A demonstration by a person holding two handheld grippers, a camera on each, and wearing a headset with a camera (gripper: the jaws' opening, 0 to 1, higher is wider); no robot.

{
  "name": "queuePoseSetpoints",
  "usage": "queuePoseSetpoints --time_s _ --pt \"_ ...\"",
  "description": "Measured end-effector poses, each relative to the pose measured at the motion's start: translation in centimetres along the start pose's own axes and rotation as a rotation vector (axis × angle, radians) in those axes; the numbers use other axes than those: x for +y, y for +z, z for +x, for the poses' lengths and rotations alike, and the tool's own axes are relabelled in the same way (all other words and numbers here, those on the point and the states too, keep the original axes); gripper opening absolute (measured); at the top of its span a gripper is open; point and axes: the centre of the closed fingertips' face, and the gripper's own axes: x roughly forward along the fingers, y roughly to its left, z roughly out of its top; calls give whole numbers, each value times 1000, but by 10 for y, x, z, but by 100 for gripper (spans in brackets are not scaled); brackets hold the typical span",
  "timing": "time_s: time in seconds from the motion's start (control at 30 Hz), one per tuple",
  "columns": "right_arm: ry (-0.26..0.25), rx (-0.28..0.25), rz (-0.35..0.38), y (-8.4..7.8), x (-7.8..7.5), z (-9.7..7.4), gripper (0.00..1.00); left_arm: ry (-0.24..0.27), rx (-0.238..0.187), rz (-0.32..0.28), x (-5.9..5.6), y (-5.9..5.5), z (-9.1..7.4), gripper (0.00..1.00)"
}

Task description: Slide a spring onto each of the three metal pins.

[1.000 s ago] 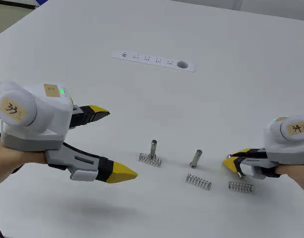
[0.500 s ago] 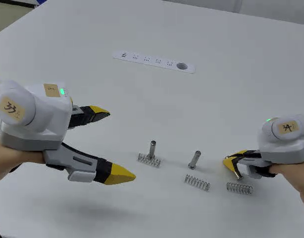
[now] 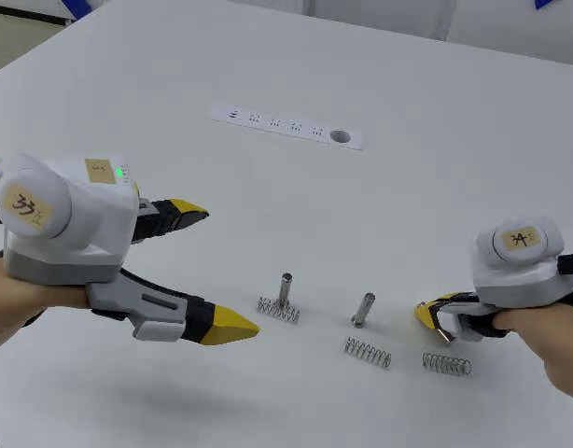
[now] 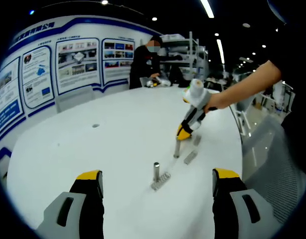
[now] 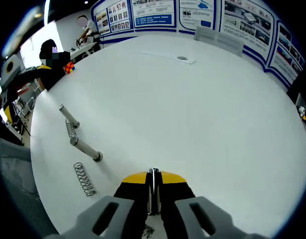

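Observation:
My left gripper (image 3: 212, 271) is held open above the white table (image 3: 408, 187), left of the parts; its jaws (image 4: 157, 175) have nothing between them. One metal pin (image 3: 286, 287) stands upright with a spring (image 3: 278, 308) lying at its foot. A second pin (image 3: 363, 309) stands tilted to its right. Two more springs (image 3: 368, 352) (image 3: 446, 364) lie flat nearer the front. My right gripper (image 3: 430, 314) is low at the right, shut on a third thin metal pin (image 5: 153, 191), which pokes out between its yellow tips (image 5: 153, 177).
A white power strip (image 3: 288, 125) is set flush in the table behind the parts. At the table's far end a person (image 4: 145, 62) stands. Wall posters (image 5: 228, 17) ring the room.
The head camera has shifted, so the whole scene sits slightly lower and to the left. My right hand has rolled a little, with the pin in it. The pins and springs lie as before.

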Motion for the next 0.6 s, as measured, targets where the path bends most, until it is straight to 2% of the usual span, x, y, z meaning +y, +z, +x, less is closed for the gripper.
queuePoseSetpoints --time_s 0.27,0.43,0.6 --pt "4 -4 12 1 1 2 8 22 -15 -7 2 3 -6 92" --pt "7 -9 10 -1 4 1 8 35 -38 -19 2 7 -9 89" --pt "4 -30 2 0 6 -3 8 39 -47 -21 0 9 -10 89"
